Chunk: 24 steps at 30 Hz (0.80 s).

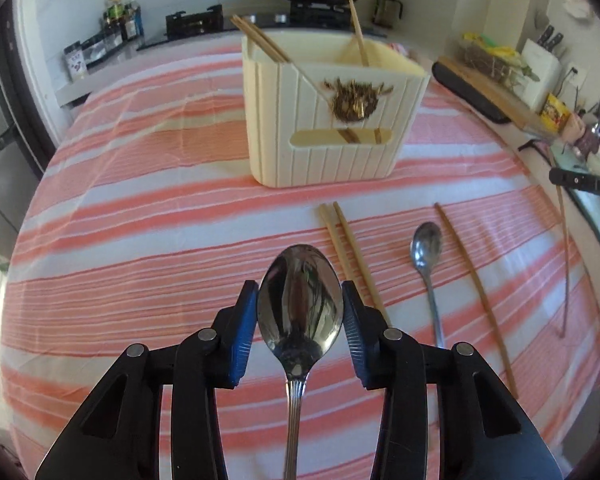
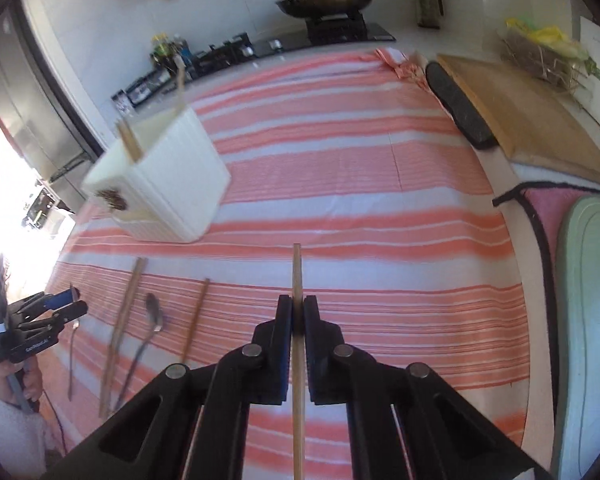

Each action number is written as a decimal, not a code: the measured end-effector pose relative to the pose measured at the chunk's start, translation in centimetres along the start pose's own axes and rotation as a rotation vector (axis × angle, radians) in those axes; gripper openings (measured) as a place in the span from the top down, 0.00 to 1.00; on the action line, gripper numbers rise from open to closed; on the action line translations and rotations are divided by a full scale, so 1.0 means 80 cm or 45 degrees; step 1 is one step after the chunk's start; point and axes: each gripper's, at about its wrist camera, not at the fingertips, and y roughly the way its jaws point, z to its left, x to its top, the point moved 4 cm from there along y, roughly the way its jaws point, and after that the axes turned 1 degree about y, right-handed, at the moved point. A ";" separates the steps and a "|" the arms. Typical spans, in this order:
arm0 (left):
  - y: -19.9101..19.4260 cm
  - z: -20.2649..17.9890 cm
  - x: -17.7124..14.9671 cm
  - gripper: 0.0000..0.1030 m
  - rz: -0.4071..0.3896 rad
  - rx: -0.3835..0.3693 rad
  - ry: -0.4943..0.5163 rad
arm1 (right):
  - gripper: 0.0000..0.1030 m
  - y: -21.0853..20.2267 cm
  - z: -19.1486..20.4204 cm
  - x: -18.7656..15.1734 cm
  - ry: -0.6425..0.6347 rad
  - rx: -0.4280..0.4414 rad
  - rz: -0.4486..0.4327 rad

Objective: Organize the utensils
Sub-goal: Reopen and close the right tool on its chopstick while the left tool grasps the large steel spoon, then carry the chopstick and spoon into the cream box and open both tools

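My left gripper (image 1: 300, 286) is shut on the bowl of a large steel spoon (image 1: 300, 320), blue pads against both sides and the handle running back under it. My right gripper (image 2: 298, 304) is shut on a single wooden chopstick (image 2: 297, 268), which sticks out ahead of the fingers. The cream utensil holder (image 1: 332, 120) (image 2: 168, 184) stands upright on the striped cloth, beyond both grippers, with a few chopsticks leaning in it. On the cloth between lie a pair of chopsticks (image 1: 352, 256), a small spoon (image 1: 426, 248) and one more chopstick (image 1: 472, 280).
A pink-and-white striped cloth (image 2: 360, 168) covers the counter. A wooden cutting board (image 2: 528, 120) and a pale green board (image 2: 592, 320) lie along the right side. At the back stand a wok on a stove (image 2: 332, 0) and a group of bottles (image 1: 120, 20).
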 end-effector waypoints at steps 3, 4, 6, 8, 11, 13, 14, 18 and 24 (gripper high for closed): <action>-0.047 0.012 0.002 0.60 -0.080 -0.036 -0.027 | 0.94 -0.053 0.030 0.007 -0.087 0.033 -0.101; -0.064 0.015 0.000 0.60 -0.106 -0.047 -0.034 | 0.94 -0.069 0.038 0.008 -0.120 0.034 -0.133; -0.086 0.020 0.000 0.60 -0.144 -0.059 -0.044 | 0.94 -0.095 0.058 0.004 -0.181 0.031 -0.187; -0.100 0.025 -0.002 0.60 -0.169 -0.067 -0.052 | 0.94 -0.113 0.075 0.002 -0.235 0.019 -0.234; -0.118 0.036 0.001 0.60 -0.204 -0.072 -0.079 | 0.94 -0.128 0.095 -0.001 -0.289 -0.002 -0.300; -0.126 0.041 0.004 0.60 -0.222 -0.073 -0.100 | 0.94 -0.135 0.101 0.003 -0.305 -0.006 -0.343; -0.127 0.043 0.006 0.60 -0.231 -0.073 -0.110 | 0.94 -0.137 0.104 0.006 -0.304 -0.001 -0.361; -0.139 0.051 0.025 0.60 -0.256 -0.083 -0.129 | 0.94 -0.145 0.109 0.027 -0.278 0.015 -0.432; -0.174 0.055 0.099 0.60 -0.331 -0.150 -0.137 | 0.94 -0.144 0.118 0.092 -0.267 0.033 -0.470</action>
